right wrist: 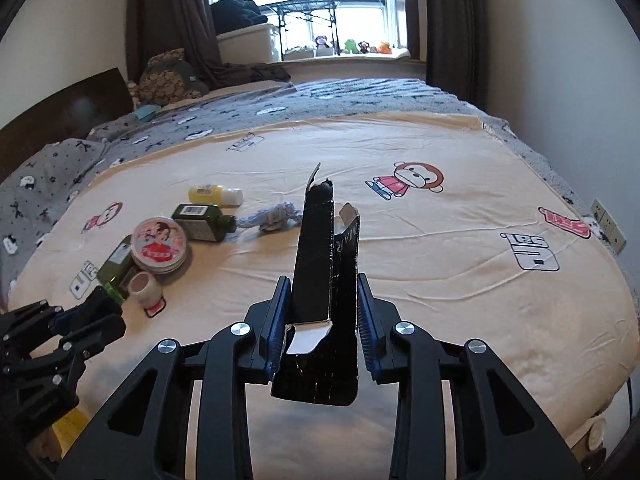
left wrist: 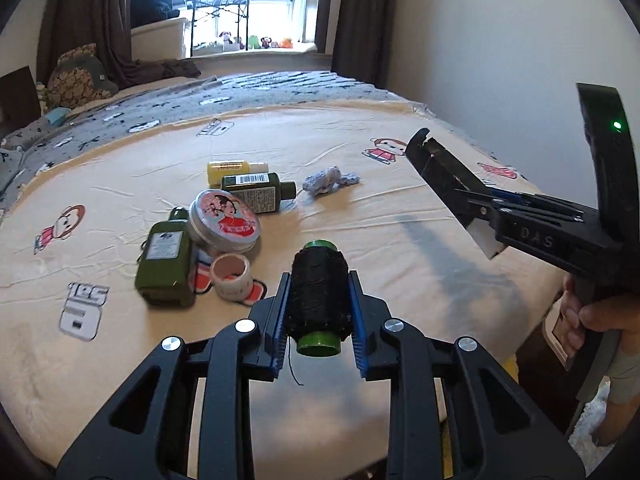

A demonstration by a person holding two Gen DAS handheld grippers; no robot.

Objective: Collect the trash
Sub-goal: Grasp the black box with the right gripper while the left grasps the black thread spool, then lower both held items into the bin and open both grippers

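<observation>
My left tool (left wrist: 318,312) is clamped on a spool of black thread (left wrist: 318,296) with green ends; blue pads press both sides, and a loose thread end dangles below. The spool is lifted clear of the bed (left wrist: 400,208).

My right tool (right wrist: 322,316) is closed on a torn black cardboard box (right wrist: 320,272), flattened and open at the far end, white inside where ripped. The pads press its sides; it sticks out forward over the bed and touches nothing else. From the left wrist view I see this same tool from the side, with a hand (left wrist: 592,320) on its grip at the right edge.

Left on the cream cartoon-print sheet (right wrist: 460,272), in a cluster:
- yellow bottle with white cap (left wrist: 234,170), lying down
- dark green bottle with barcode label (left wrist: 260,192), lying just beside the yellow one
- round tin with red-and-pink picture lid (left wrist: 225,221), leaning against a second green bottle (left wrist: 164,258)
- small roll of tape (left wrist: 232,276), just beside the tin
- crumpled grey-blue wad (left wrist: 330,180), a little apart to the right; cannot tell if paper or cloth

A grey patterned blanket (right wrist: 280,112) lies beyond the sheet.
</observation>
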